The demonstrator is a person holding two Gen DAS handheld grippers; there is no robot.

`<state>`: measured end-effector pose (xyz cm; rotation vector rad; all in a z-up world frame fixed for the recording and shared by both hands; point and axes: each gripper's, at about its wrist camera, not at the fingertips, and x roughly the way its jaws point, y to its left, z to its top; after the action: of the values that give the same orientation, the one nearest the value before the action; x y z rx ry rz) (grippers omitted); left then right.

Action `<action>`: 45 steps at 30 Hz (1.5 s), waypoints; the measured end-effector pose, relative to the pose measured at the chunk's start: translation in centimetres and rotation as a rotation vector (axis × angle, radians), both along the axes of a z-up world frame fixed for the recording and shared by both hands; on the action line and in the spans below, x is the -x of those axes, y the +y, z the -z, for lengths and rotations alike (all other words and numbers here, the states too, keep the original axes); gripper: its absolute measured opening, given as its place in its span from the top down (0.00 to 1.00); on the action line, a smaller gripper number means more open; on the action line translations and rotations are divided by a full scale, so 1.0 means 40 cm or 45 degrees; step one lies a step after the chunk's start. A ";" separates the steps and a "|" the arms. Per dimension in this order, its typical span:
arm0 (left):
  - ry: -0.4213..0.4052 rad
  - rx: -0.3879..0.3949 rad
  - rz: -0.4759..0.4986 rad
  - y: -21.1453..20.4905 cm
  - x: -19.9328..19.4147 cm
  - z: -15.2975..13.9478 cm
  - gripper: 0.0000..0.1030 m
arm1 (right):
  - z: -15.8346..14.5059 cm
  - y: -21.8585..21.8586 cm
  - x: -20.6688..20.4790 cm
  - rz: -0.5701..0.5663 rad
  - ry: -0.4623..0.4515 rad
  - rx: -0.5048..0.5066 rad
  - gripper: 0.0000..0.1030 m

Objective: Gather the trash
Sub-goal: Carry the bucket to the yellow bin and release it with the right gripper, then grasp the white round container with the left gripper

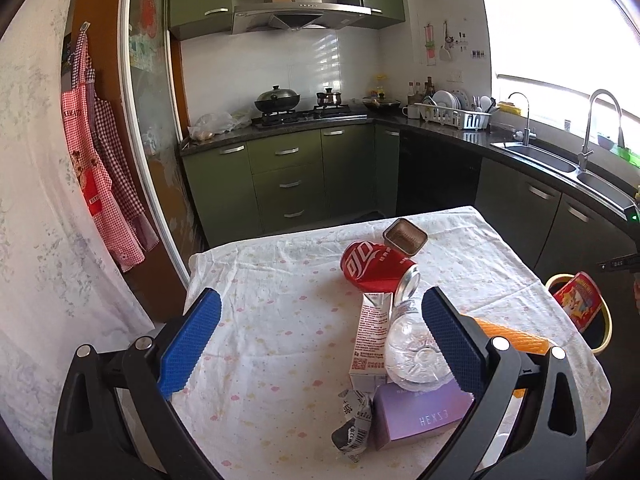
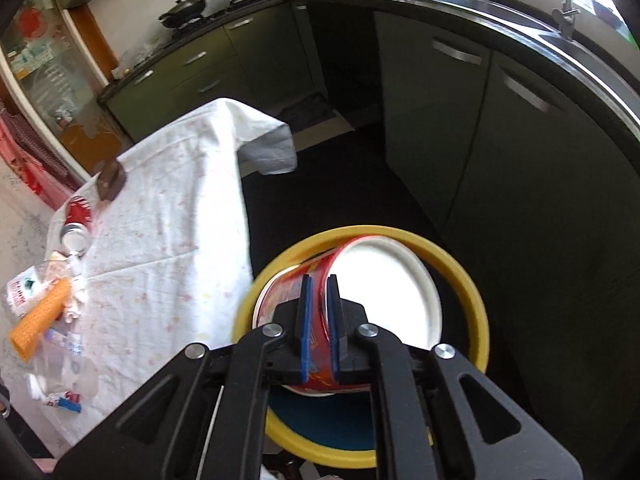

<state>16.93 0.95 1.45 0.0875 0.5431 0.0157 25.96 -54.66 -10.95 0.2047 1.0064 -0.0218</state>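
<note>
The right gripper [image 2: 319, 328] pinches the wall of a red paper noodle cup [image 2: 360, 300] between nearly closed fingers, directly over the yellow-rimmed bin [image 2: 472, 280]. The cup looks light and crushable, so the rim seems the sensible hold. The left gripper [image 1: 320, 344] hangs wide open, empty; beyond its fingertips lie a red can [image 1: 370, 266], carton [image 1: 370, 336] and clear bottle [image 1: 412, 348] on the wrinkled tablecloth [image 1: 260, 312], green kitchen cabinets [image 1: 288, 176] behind.
</note>
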 end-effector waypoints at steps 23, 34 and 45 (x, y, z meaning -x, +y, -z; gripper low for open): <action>0.172 -0.085 0.549 -0.231 0.113 0.063 0.04 | -0.081 0.247 0.185 -0.295 -0.156 0.075 0.64; 0.415 -0.098 0.689 -0.281 0.164 0.149 0.21 | -0.065 0.267 0.222 -0.312 -0.157 0.086 0.59; 0.546 -0.013 0.613 -0.258 0.144 0.280 0.49 | -0.036 0.289 0.228 -0.359 -0.149 0.057 0.59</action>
<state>11.18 -9.38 -9.76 0.2326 0.9386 -0.4791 16.82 -43.10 -9.49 0.0214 0.9100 0.2220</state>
